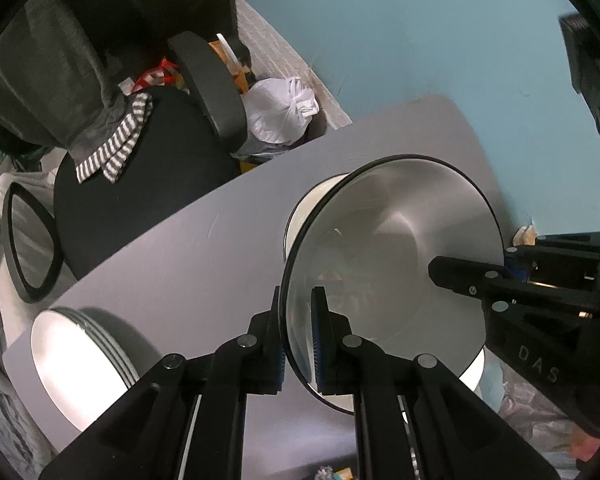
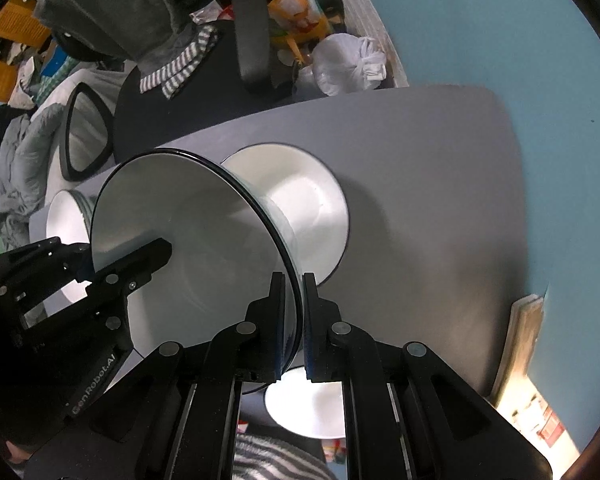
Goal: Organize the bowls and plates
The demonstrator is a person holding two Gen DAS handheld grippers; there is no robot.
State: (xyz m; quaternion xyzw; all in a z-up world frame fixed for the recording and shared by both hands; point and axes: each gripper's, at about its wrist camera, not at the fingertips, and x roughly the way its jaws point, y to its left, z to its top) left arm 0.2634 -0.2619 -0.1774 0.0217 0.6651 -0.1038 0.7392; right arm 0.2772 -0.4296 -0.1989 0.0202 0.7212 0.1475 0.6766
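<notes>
- 2 hand-held grippers grasp 1 glass bowl with a black rim (image 1: 396, 240) at opposite sides of its rim, holding it clear above the grey tabletop (image 1: 188, 264).
- Left hand-held gripper (image 1: 300, 344): jaws clenched on the near rim of the glass bowl, 1 blue pad inside the wall, the other outside. It points down at the tabletop.
- Right hand-held gripper (image 2: 294, 328): jaws clenched on the rim of the same bowl, the black edge passing between its 2 pads.
- In the left wrist view the right hand-held gripper enters from the right, its finger lying over the bowl's far rim. In the right wrist view the left hand-held gripper enters from the lower left the same way.
- Bowl reads clear to frosted; the inner surface shows faint reflections.
- White plate (image 2: 312, 204) rests on the tabletop beneath and behind the held bowl, partly hidden by it.
- Stack of bowls (image 1: 76, 364) sits at the tabletop's near-left corner in the left wrist view, well apart from the held bowl; several rims show, exact count unclear.
- Another white dish (image 2: 308, 408) shows low between the right gripper's arms; its type I cannot tell.
- Beyond the tabletop: black office chair (image 1: 140, 184) with a striped cloth (image 1: 116, 148) draped on it, and a tied white plastic bag (image 1: 280, 108) on the blue floor (image 1: 420, 40).
</notes>
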